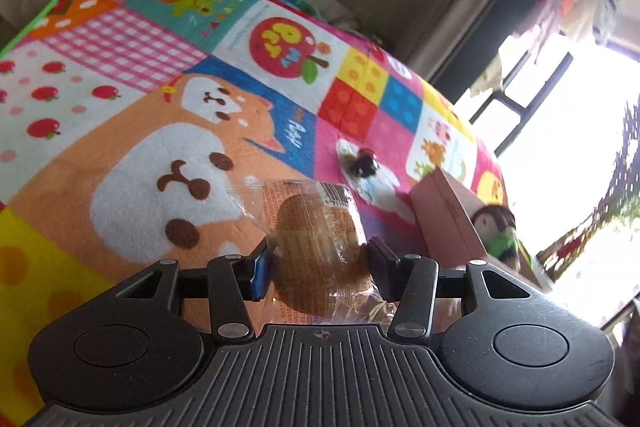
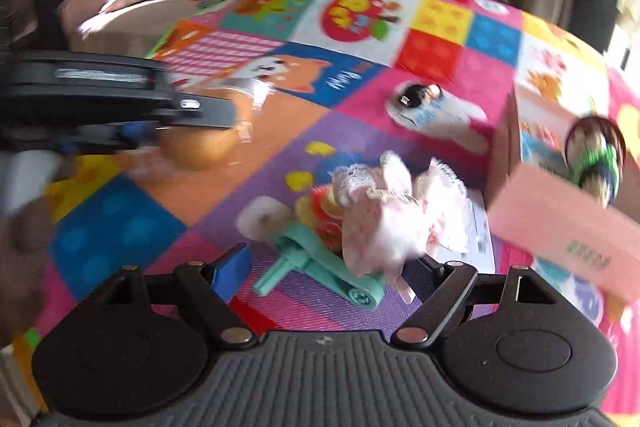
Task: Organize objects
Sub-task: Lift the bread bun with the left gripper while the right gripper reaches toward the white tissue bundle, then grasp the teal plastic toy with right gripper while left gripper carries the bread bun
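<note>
Two grippers: my left gripper (image 1: 318, 269) is clamped on the wrapped bun (image 1: 316, 239) above the play mat (image 1: 120, 39). My right gripper (image 2: 332, 263) jaws stand apart around the doll on a teal scooter (image 2: 360, 223), near the pink box (image 2: 560, 235) on the right.

Blown-out window glare, right-wrist motion blur

Below me spreads a bright patchwork play mat (image 1: 168, 115), printed with apples, checks, coloured bricks and a cartoon dog. On its pink square lies a small figure with a dark head (image 1: 362, 163), flat on its side. Just beyond it, a pink box (image 1: 452, 215) stands on the mat with a knitted doll (image 1: 500, 231) inside. Nearer me, on the purple patch, a frilly white-and-pink doll (image 2: 396, 219) rests against a teal toy scooter (image 2: 320, 267).
</note>
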